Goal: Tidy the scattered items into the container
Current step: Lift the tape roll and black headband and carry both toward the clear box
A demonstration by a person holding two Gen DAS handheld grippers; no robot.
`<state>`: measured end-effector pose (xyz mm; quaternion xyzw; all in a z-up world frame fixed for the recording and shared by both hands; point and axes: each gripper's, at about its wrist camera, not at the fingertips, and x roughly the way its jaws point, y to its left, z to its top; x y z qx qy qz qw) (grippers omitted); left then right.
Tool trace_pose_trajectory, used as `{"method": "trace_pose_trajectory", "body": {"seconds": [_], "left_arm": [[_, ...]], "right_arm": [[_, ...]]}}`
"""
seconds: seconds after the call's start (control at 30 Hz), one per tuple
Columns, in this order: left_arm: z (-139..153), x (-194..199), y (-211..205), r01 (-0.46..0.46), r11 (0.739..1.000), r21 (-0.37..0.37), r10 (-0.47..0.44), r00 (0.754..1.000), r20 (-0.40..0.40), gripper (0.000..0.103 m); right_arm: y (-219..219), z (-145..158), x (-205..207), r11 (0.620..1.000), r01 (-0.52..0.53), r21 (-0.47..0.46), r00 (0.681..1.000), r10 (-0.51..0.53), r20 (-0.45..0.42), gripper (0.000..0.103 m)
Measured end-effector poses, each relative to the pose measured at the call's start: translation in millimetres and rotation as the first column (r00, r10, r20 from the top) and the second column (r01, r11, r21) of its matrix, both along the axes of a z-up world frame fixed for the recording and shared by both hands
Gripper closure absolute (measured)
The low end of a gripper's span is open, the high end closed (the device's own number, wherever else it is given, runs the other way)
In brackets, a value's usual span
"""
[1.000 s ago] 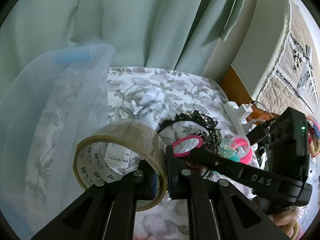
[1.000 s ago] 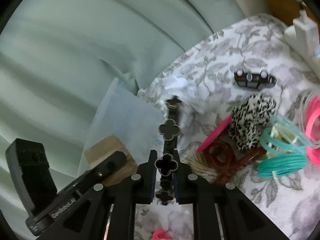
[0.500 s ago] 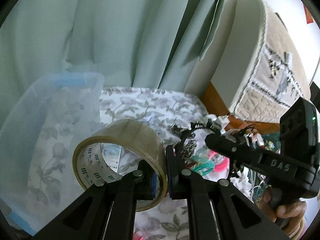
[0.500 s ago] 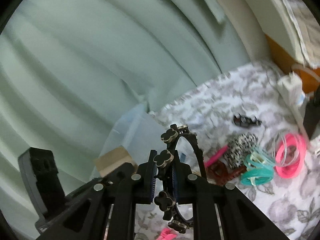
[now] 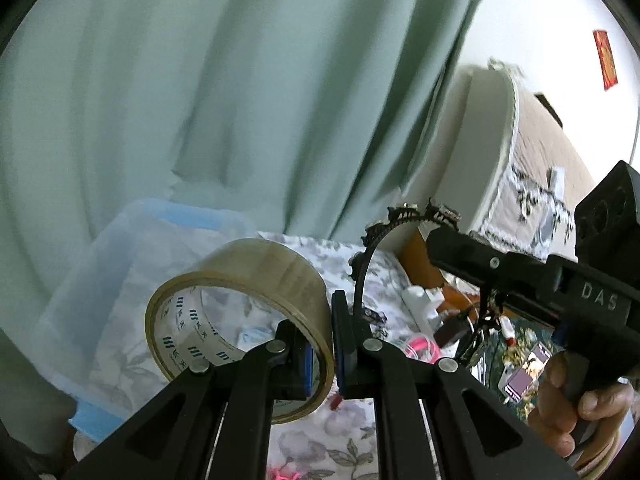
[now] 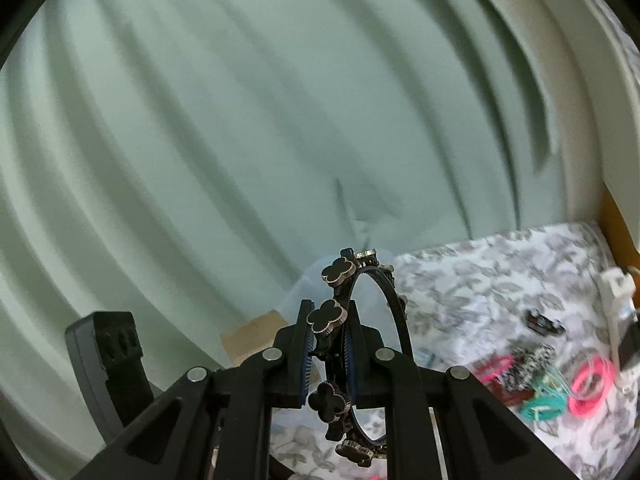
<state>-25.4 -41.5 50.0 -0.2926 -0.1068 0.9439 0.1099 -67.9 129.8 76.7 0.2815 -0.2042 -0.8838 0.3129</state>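
left gripper [image 5: 322,344]: clamped on wall of brown tape roll [image 5: 248,296], held above floral cloth [image 5: 320,440]. right gripper [image 6: 328,356]: clamped on black clover-studded headband [image 6: 376,312], raised. beyond: clear container [image 5: 120,264], left; pink and teal rings [image 6: 568,392] on cloth; green curtain [image 5: 240,100] behind.

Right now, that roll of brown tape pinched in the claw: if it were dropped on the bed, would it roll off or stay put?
The tape roll is a round, hollow ring, so landing on its edge it could well roll. The left claw pinches only its wall, and it keeps its shape, so it seems stiff. The flowered bedspread looks soft, which would probably stop it soon.
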Motion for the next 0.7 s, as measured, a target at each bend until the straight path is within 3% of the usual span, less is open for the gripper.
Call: {"method": "trace_pose_trajectory", "body": {"seconds": [0.37,0.7], "left_arm": [[5,10,-61,-0.118,0.992,0.044,0.12,0.992,-0.03,0.094],[-8,-2,-97,-0.194,0.979,0.061,0.195,0.981,-0.004,0.094]], "right_arm": [[-64,32,-13,0.995,-0.1,0.03,0.992,0.102,-0.076,0.088],[-113,22,-43,0.986,-0.155,0.067,0.986,0.159,-0.054,0.088]]}}
